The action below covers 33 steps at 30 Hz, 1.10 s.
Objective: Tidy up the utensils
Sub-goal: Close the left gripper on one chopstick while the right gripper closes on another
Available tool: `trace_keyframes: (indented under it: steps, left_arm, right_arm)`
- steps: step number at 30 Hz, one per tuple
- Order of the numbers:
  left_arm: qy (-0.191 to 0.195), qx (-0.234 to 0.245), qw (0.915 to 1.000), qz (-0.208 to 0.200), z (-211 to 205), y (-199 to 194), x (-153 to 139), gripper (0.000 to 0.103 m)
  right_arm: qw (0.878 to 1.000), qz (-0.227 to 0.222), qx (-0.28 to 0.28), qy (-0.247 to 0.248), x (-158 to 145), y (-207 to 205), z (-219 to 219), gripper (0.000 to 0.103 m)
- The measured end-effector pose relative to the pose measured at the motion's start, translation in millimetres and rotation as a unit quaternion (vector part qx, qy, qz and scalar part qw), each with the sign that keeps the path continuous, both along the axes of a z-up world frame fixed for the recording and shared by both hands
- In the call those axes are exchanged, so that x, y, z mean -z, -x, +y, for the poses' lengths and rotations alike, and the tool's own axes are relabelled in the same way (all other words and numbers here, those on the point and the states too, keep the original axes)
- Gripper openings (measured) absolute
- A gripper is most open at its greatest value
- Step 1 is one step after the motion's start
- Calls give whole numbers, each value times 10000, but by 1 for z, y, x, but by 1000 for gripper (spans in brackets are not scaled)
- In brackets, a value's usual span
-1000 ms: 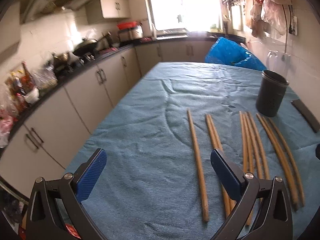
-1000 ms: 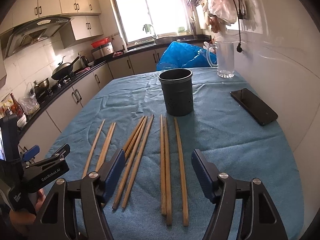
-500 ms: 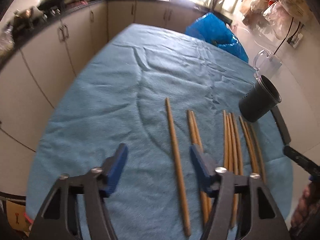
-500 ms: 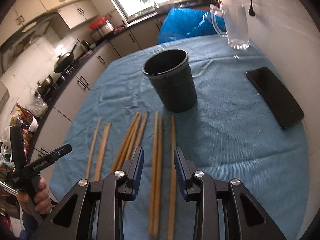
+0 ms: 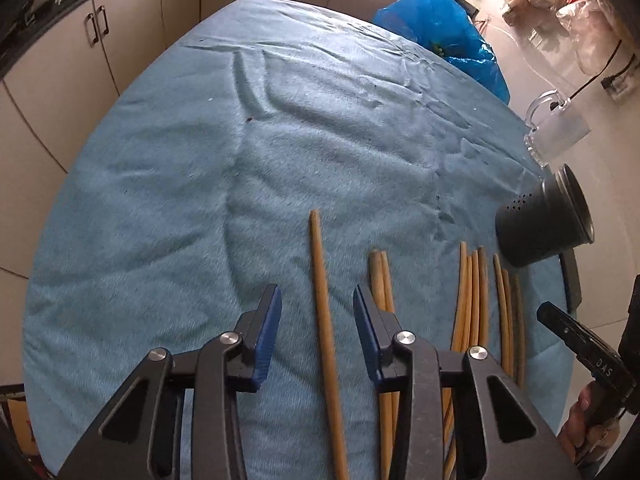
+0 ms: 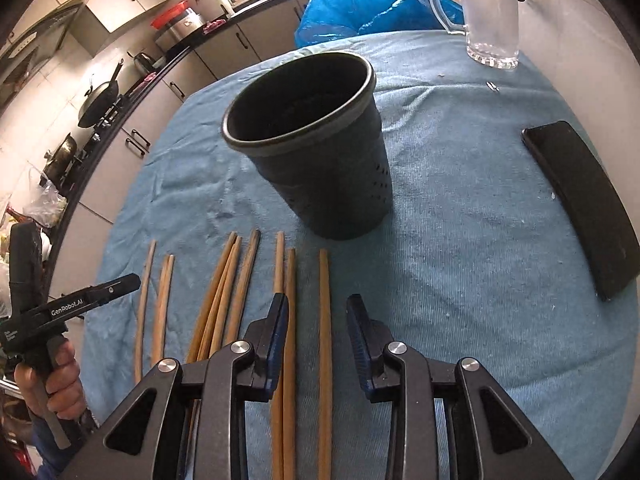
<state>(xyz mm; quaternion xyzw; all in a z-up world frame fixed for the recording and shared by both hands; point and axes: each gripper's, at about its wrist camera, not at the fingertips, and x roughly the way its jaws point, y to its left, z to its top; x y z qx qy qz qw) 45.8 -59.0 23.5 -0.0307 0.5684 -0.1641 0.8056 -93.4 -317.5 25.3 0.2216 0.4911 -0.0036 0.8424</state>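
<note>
Left gripper (image 5: 317,334): blue-padded fingers spread apart, straddling the leftmost single chopstick (image 5: 323,320) without touching it, low over the blue cloth (image 5: 200,180).
Right gripper (image 6: 316,338): fingers likewise parted, straddling the rightmost chopstick (image 6: 325,320), pads clear of it; its left pad lies over the neighbouring pair (image 6: 289,288).
Chopsticks, wooden: laid side by side, running near to far in a row on the cloth; from the left, one single, a pair (image 5: 382,276), a cluster of four (image 5: 472,292), then three at the right (image 5: 506,308).
Utensil holder (image 6: 316,148), black, perforated wall: upright, just beyond the far tips of the right-hand sticks.
Phone (image 6: 588,204), black: flat on the cloth, right of the holder, well apart.
Glass mug (image 6: 486,12): far right corner.
Blue plastic bag (image 6: 360,0): beyond the table's far edge.
</note>
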Motion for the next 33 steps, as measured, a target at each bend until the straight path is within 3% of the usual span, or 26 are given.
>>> trace_keyframes:
  steps: [4, 10, 15, 16, 18, 20, 26, 33]
  left_arm:
    - [-239, 73, 9997, 29, -13, -7, 4, 18]
    - [-463, 59, 9989, -82, -22, -11, 7, 15]
    - [-638, 48, 9977, -222, -25, -12, 8, 6]
    - [-622, 57, 9978, -220, -25, -12, 8, 6]
    - [-567, 79, 9981, -225, -23, -9, 7, 6]
    - [-488, 89, 9984, -276, -19, -4, 3, 6]
    - [-179, 78, 9970, -748, -8, 19, -37, 6]
    - [184, 203, 9893, -1430, -7, 57, -98, 6]
  right_arm:
    - [9999, 108, -28, 112, 3, -7, 2, 33]
    - [9977, 348, -133, 564, 9, -22, 11, 31]
    - [9923, 459, -341, 1103, 13, -31, 27, 23]
    - [9911, 462, -424, 1175, 14, -31, 30, 17]
    - [9900, 445, -504, 1238, 13, -30, 34, 7]
    - [9924, 406, -453, 1066, 12, -27, 29, 7]
    - [9979, -235, -227, 553, -19, 5, 11, 7]
    - [9904, -1279, -22, 518, -81, 53, 7, 7]
